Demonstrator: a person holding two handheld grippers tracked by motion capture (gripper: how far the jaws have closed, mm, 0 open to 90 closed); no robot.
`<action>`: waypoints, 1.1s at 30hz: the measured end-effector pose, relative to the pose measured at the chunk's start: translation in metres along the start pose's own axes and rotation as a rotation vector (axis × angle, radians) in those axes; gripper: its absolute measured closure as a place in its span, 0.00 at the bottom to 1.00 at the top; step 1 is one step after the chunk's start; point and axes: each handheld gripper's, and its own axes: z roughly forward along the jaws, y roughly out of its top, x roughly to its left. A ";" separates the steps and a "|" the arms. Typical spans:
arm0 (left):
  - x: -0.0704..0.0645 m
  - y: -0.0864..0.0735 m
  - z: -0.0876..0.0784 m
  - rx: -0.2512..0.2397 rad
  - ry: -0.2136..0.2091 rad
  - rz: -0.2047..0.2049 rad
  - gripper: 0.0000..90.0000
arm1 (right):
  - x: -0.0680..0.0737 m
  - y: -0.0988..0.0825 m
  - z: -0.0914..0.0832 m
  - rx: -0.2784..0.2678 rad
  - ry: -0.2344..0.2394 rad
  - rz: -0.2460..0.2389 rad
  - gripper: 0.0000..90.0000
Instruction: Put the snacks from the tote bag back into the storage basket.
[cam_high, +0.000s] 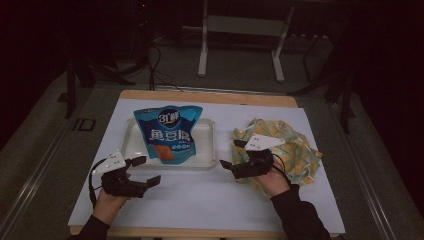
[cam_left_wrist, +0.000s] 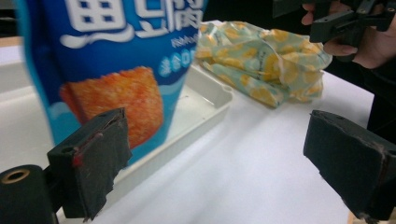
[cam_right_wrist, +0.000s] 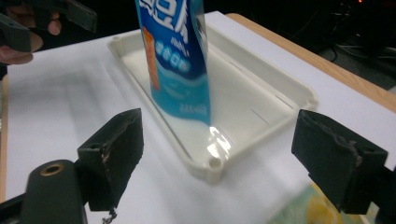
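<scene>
A: How do the jaws stand on the left gripper?

B: Spread wide, grasping nothing, bare white tabletop between them. Just beyond its left jaw the blue glossy snack bag with the orange cracker print stands upright in the shallow white plastic tray.

A: And the right gripper?

B: Released too, jaws well apart. The tray's near corner lies between them, the bag rising past it. Under its right jaw sits the crumpled yellow-and-teal patterned plastic bag.
</scene>
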 end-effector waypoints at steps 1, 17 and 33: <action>-0.002 0.000 0.002 0.001 -0.011 -0.002 0.09 | -0.001 -0.003 -0.003 -0.001 -0.002 0.006 0.19; -0.034 0.003 0.035 0.032 -0.076 0.075 0.09 | -0.014 -0.050 -0.051 -0.015 -0.051 0.060 0.19; -0.051 0.004 0.071 0.055 -0.158 0.098 0.09 | -0.020 -0.077 -0.089 -0.041 -0.110 0.079 0.18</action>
